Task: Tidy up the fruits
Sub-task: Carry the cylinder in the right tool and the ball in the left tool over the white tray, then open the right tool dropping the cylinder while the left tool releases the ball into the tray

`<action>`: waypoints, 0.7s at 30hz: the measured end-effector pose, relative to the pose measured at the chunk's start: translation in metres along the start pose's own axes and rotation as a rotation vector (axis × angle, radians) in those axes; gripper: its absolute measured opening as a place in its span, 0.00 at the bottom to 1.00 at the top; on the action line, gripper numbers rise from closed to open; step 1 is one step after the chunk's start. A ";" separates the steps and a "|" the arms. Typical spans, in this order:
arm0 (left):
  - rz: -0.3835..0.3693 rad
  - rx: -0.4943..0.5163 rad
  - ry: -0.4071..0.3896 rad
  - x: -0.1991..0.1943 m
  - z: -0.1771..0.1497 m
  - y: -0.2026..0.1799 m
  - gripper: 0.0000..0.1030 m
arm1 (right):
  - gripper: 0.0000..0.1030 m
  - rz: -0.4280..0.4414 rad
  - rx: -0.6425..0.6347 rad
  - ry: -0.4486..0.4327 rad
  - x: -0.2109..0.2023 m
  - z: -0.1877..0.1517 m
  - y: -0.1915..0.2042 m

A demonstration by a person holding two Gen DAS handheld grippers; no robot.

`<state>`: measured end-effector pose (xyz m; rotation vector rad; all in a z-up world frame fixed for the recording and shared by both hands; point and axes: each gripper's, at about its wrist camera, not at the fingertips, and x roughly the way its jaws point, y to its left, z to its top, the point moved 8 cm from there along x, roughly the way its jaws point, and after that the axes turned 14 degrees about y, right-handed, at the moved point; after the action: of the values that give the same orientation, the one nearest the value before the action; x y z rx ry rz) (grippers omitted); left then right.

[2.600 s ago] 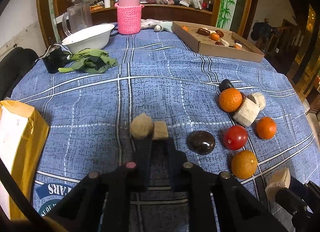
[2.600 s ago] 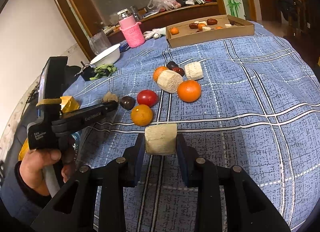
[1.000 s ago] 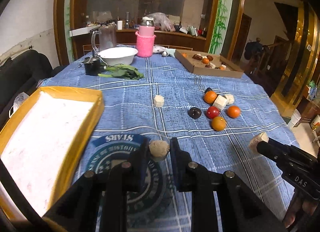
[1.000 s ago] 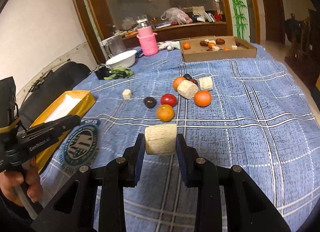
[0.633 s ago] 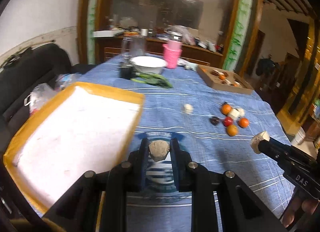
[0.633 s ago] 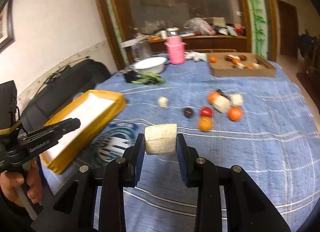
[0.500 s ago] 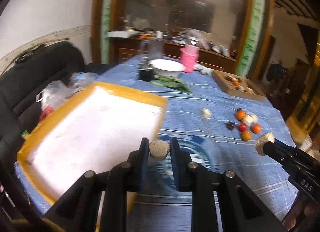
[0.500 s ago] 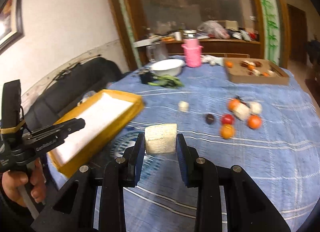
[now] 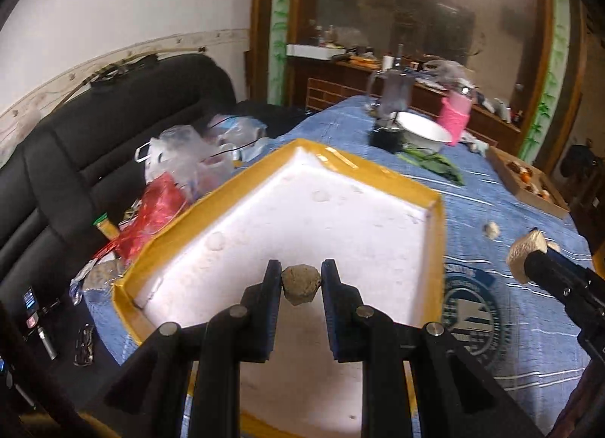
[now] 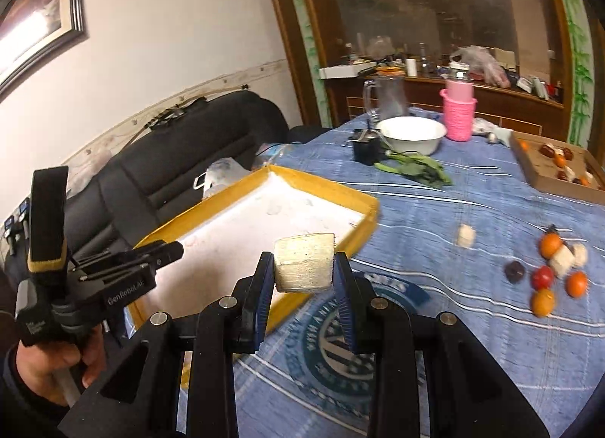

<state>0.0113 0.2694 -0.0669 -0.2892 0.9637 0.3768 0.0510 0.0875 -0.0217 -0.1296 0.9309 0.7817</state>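
My left gripper (image 9: 301,281) is shut on a small round brown fruit (image 9: 301,284) and holds it above the near end of the yellow-rimmed white tray (image 9: 438,233). My right gripper (image 10: 303,267) is shut on a pale cream chunk (image 10: 304,267), held above the blue cloth beside the tray's right rim (image 10: 368,211); that chunk also shows in the left wrist view (image 9: 525,253). A pile of oranges, a tomato and a dark fruit (image 10: 548,279) lies far right. One cream piece (image 10: 466,236) lies alone on the cloth.
A cardboard box (image 10: 552,169) with more fruit stands at the back right. A white bowl (image 10: 411,134), a pink knitted holder (image 10: 458,115), a glass jug (image 10: 388,97) and green leaves (image 10: 416,168) are at the back. A black sofa (image 9: 94,143) with plastic bags flanks the table's left edge.
Both grippers have swung left and away from the fruit pile. The left one now hangs over the tray with its fruit; the right one follows beside the tray.
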 end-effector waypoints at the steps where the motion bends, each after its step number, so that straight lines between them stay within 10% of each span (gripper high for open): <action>1: 0.003 -0.005 0.003 0.003 0.000 0.003 0.23 | 0.29 0.003 -0.001 0.004 0.004 0.003 0.003; 21: 0.108 -0.047 0.098 0.056 0.008 0.038 0.23 | 0.28 0.013 -0.038 0.165 0.110 0.019 0.025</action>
<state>0.0288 0.3170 -0.1121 -0.3011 1.0708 0.4877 0.0861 0.1737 -0.0884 -0.2248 1.0743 0.8095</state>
